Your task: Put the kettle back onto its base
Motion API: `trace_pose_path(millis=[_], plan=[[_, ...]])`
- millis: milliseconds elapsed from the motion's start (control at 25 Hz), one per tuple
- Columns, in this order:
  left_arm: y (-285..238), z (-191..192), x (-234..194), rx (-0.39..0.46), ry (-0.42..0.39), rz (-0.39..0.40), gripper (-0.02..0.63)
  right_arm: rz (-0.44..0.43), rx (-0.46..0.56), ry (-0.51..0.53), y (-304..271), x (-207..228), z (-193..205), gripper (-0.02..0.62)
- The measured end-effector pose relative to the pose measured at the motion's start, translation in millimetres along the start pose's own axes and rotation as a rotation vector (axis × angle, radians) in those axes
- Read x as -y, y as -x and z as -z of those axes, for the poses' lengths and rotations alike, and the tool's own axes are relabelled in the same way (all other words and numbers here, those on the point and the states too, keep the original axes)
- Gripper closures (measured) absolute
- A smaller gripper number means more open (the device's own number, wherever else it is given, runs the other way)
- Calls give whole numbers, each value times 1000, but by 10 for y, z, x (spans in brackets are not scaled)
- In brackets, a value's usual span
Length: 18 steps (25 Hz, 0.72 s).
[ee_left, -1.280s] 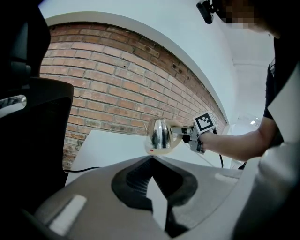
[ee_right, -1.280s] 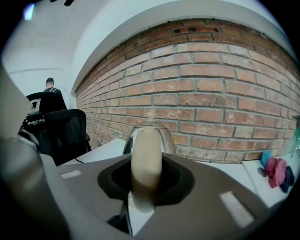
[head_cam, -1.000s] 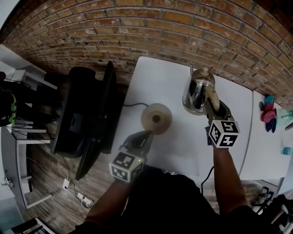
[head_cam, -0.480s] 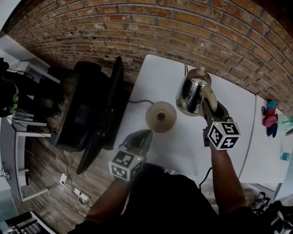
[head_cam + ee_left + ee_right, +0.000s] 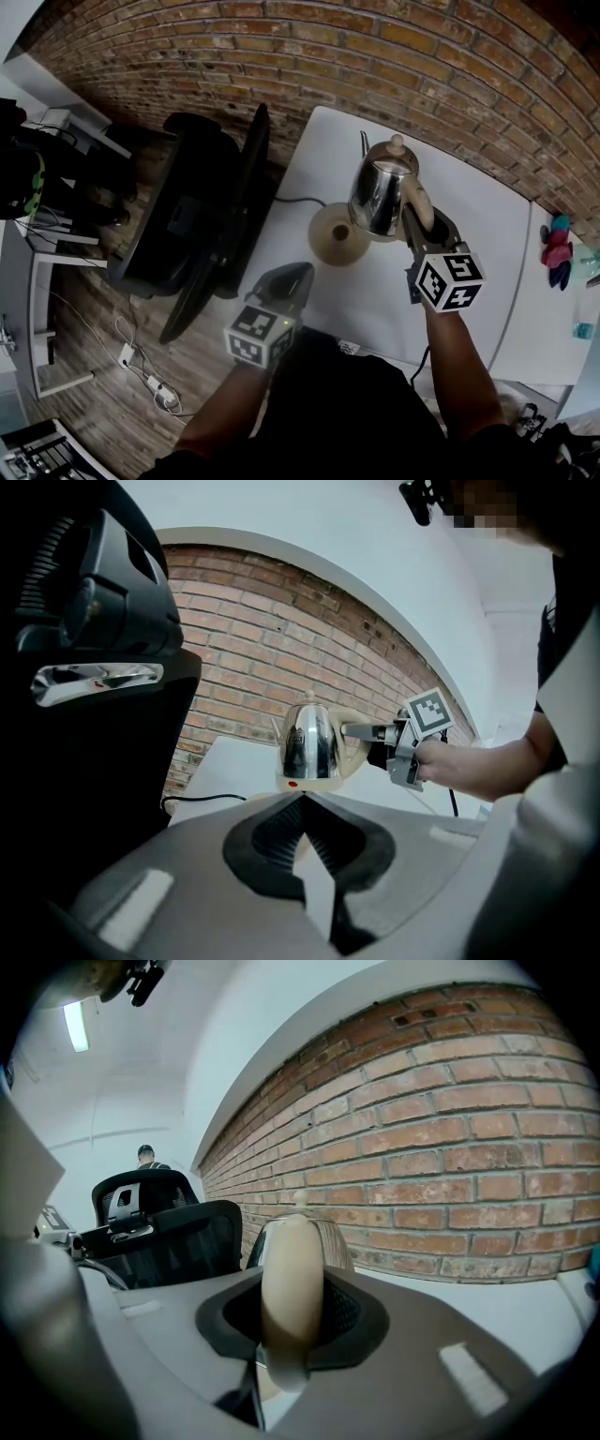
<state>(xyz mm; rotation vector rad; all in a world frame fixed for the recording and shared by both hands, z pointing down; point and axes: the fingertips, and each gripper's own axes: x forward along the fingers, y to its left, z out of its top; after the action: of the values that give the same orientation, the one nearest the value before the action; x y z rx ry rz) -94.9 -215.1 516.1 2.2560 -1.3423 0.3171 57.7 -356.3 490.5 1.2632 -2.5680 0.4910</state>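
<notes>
A shiny steel kettle [image 5: 378, 192] with a beige handle [image 5: 415, 202] hangs tilted over the white table [image 5: 469, 244]. My right gripper [image 5: 417, 217] is shut on that handle. The round beige base [image 5: 333, 239] lies just left of the kettle, which covers the base's right edge in the head view. In the right gripper view the handle [image 5: 292, 1297] fills the space between the jaws, the kettle body [image 5: 336, 1241] behind it. My left gripper [image 5: 291, 277] hovers at the table's near edge, shut and holding nothing. In the left gripper view the kettle [image 5: 309, 741] is straight ahead.
A black office chair [image 5: 202, 216] stands close to the table's left side. The base's black cord [image 5: 292, 200] runs off the left edge. A brick wall [image 5: 375, 56] backs the table. Small colourful items [image 5: 555, 244] lie far right.
My right gripper has carried the kettle leftwards, from beside the base to over its right edge. The left gripper has stayed near the table's front edge.
</notes>
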Motion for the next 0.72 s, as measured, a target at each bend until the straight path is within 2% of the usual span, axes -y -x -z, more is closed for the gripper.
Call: trace_pose_path(millis=[720], plan=[[261,117,-16,22,31,-45,606,-98,-32,32,-176,-518,85,489]])
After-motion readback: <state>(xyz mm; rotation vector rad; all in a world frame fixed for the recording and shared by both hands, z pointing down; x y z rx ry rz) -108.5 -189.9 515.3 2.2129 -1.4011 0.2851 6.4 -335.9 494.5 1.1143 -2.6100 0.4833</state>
